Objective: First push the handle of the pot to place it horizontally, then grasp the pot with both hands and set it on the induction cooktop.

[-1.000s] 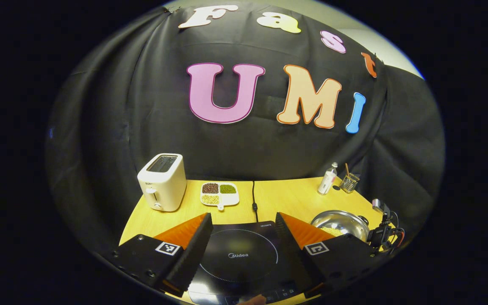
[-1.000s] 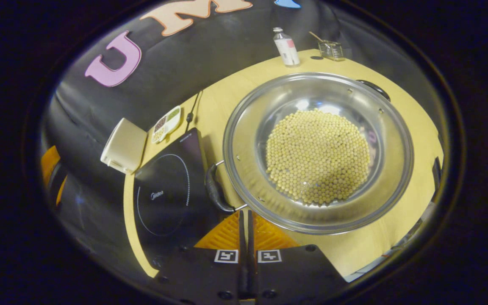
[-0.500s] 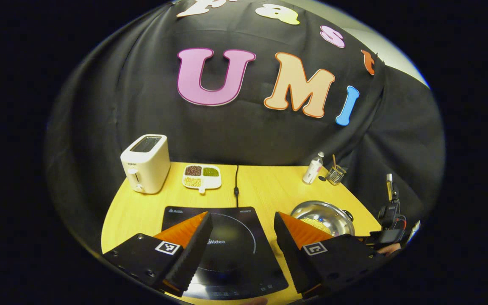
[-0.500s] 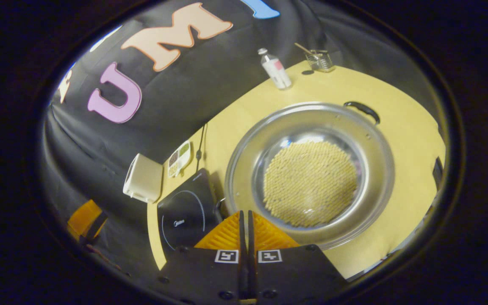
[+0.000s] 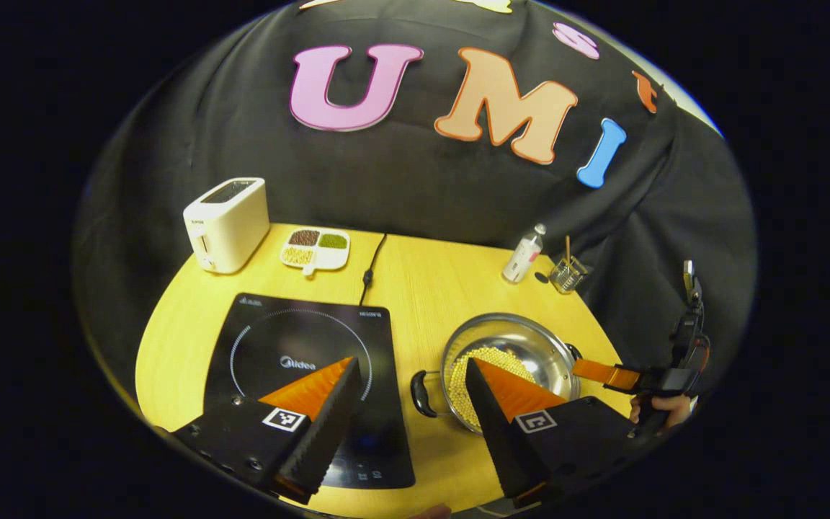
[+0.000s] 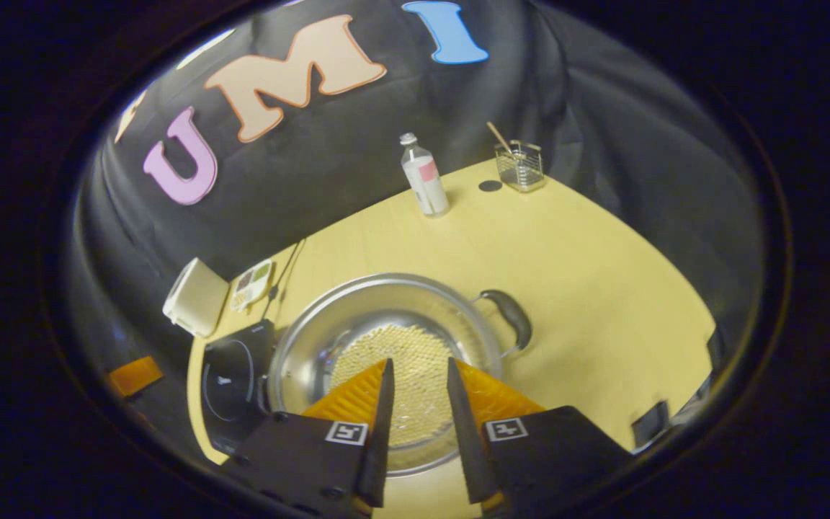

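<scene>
- The pot (image 5: 505, 360), a steel pan holding pale beans, stands on the desk (image 5: 422, 281) just beside the induction cooktop (image 5: 300, 375), at its 3 o'clock side; it is not yet on the cooktop.
- Change: a second ago the right tongs (image 6: 415, 411) were pressed together beside the pot's near handle. They now stand slightly apart, empty, drawn back above the pot's near rim.
- Change: the pot's handles now lie at 9 o'clock (image 5: 421, 383) and 3 o'clock (image 5: 573, 353) in the left gripper view, across the desk. Judgement: the handle push looks finished; the two-handed grasp comes next.
- The left tongs (image 5: 411, 393) are wide apart, empty, hovering over the cooktop's near edge and the pot's 9 o'clock handle; both have pulled back from the desk over the last second.
- The left gripper view shows the right gripper (image 5: 606, 373) reaching in at the pot's 3 o'clock handle, with a hand (image 5: 663, 407) behind it, plus the whole cooktop.
- The right gripper view shows the bean fill (image 6: 400, 360) and the far handle (image 6: 512, 321) closely.
- Surroundings: toaster (image 5: 228, 223), divided bean dish (image 5: 314, 249), bottle (image 5: 523, 252) and glass holder (image 5: 568, 272) along the far desk edge.
</scene>
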Tool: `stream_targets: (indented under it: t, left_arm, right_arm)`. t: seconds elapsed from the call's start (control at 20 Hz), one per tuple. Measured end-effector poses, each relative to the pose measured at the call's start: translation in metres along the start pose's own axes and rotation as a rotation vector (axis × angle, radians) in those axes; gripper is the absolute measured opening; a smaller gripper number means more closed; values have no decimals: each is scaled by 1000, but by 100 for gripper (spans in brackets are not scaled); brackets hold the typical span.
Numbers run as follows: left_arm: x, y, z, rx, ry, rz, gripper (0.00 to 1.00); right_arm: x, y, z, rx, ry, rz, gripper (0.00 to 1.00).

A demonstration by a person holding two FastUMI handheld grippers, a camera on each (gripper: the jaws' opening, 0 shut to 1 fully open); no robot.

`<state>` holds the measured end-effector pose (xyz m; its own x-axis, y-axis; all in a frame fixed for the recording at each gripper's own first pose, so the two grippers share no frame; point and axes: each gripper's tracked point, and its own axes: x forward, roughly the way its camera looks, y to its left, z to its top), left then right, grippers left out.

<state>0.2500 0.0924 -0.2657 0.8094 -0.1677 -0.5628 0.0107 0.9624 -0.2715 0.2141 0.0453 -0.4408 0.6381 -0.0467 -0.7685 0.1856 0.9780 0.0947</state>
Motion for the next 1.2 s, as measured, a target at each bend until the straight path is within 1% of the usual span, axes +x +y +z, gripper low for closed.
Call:
stream_targets:
  t: [0.05, 0.1, 0.15, 0.2, 0.25, 0.3, 0.35, 0.5, 0.55, 0.6, 0.65, 0.7, 0.75, 0.85, 0.9, 0.95, 1.0, 1.05, 1.1, 1.15, 1.2]
  left_arm:
    - [5, -4, -10, -9, 30, 11, 90]
    - [12, -6, -17, -14, 44, 26, 90]
    - [18, -9, -22, -24, 57, 37, 90]
    - [23, -11, -30, -22, 78, 48, 90]
    - [28, -12, -35, -11, 91, 57, 91]
    - [33, -13, -37, 3, 95, 67, 90]
    - [40, -14, -40, 8, 103, 74, 91]
    - [57, -11, -54, 21, 152, 108, 90]
    - [65, -10, -59, 23, 169, 113, 90]
    - [73, -9, -67, 19, 198, 117, 90]
    - [80, -9, -74, 13, 230, 114, 91]
    - [87, -9, -78, 3, 246, 110, 96]
    - [94, -11, -82, -15, 259, 104, 91]
    - [104, -11, -91, -58, 286, 101, 91]
    - [107, -12, -93, -74, 299, 96, 94]
    - [112, -14, -96, -84, 305, 86, 88]
    - [114, -14, -96, -78, 311, 92, 84]
    - [118, -12, -94, -65, 305, 91, 83]
    - [121, -12, -95, -57, 308, 93, 81]
    - [124, -14, -95, -49, 312, 94, 80]
    - [126, -14, -95, -43, 320, 96, 80]
  right_arm:
    - [6, -9, 6, -51, -4, -2, 48]
    - [12, -17, 11, -92, -6, 0, 58]
    - [18, -24, 14, -120, -6, 1, 65]
    - [23, -28, 17, -141, -4, 7, 65]
    - [30, -34, 20, -163, -5, 13, 70]
    - [36, -37, 23, -190, -8, 18, 71]
    - [42, -39, 22, -221, -16, 15, 76]
    - [58, -42, 20, -289, -2, 30, 78]
    - [66, -49, 22, -307, 0, 23, 80]
    - [71, -52, 22, -319, 2, 18, 84]
    - [75, -52, 19, -321, 14, 22, 82]
    - [78, -53, 16, -321, 28, 27, 84]
    - [82, -55, 14, -321, 36, 33, 83]
    - [87, -57, 12, -308, 58, 50, 83]
    - [88, -57, 12, -294, 65, 61, 83]
    - [91, -56, 10, -281, 73, 71, 83]
    - [94, -57, 9, -276, 83, 75, 83]
    - [98, -58, 6, -275, 94, 79, 81]
    - [101, -58, 3, -273, 108, 84, 83]
    - [101, -57, -2, -271, 126, 92, 77]
    - [104, -56, -6, -267, 136, 99, 77]
